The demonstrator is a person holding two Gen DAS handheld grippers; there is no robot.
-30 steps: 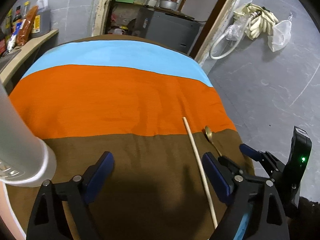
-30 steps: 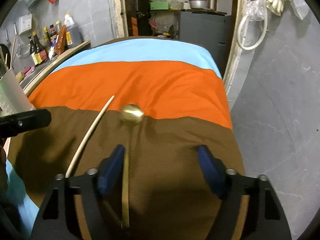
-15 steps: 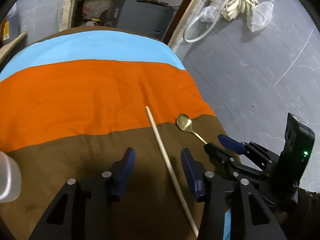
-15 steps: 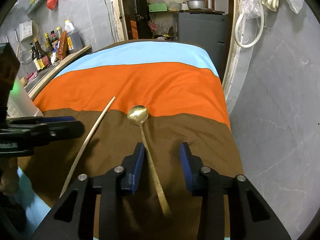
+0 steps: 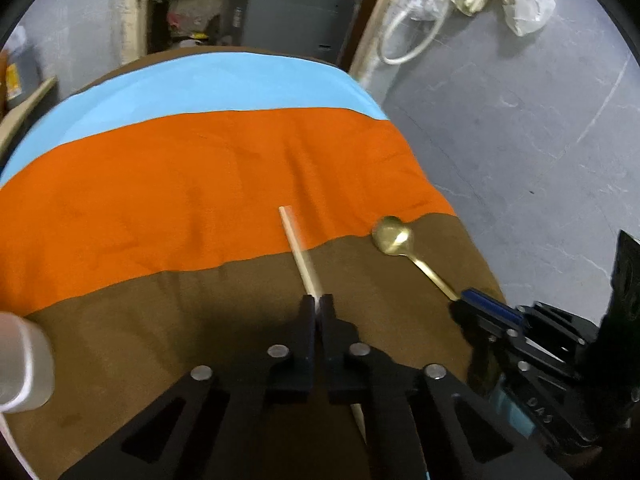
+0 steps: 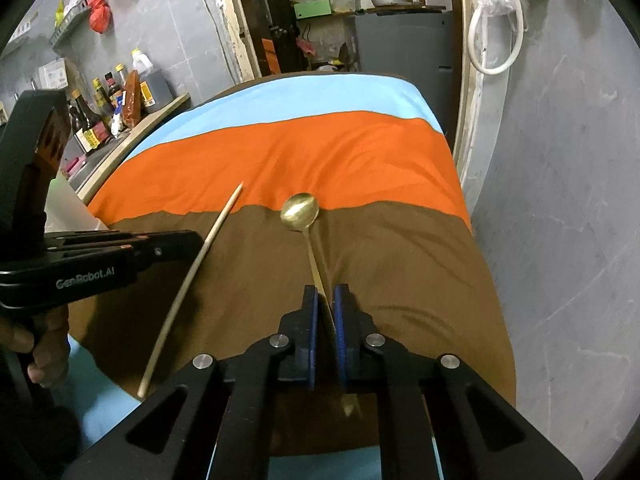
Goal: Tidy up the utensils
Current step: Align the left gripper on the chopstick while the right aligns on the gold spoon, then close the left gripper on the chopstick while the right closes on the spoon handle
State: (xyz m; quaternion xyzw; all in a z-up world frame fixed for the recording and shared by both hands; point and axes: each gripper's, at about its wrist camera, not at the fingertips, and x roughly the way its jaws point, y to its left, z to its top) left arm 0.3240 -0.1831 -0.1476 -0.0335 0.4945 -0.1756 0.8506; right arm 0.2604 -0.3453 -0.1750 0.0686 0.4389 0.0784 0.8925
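Both utensils gripped, neither yet put away.
Left tool (image 5: 318, 306) pinches the stick (image 5: 298, 250); right tool (image 6: 325, 298) pinches the spoon (image 6: 300, 210), bowl toward 12 o'clock, both on the table (image 6: 360, 152); sorting remains.

both grippers sit low, pointing forward side by side: the left gripper (image 5: 318, 305) has its fingers (image 5: 308, 312) pinched together, the right gripper (image 6: 325, 300) nearly so.
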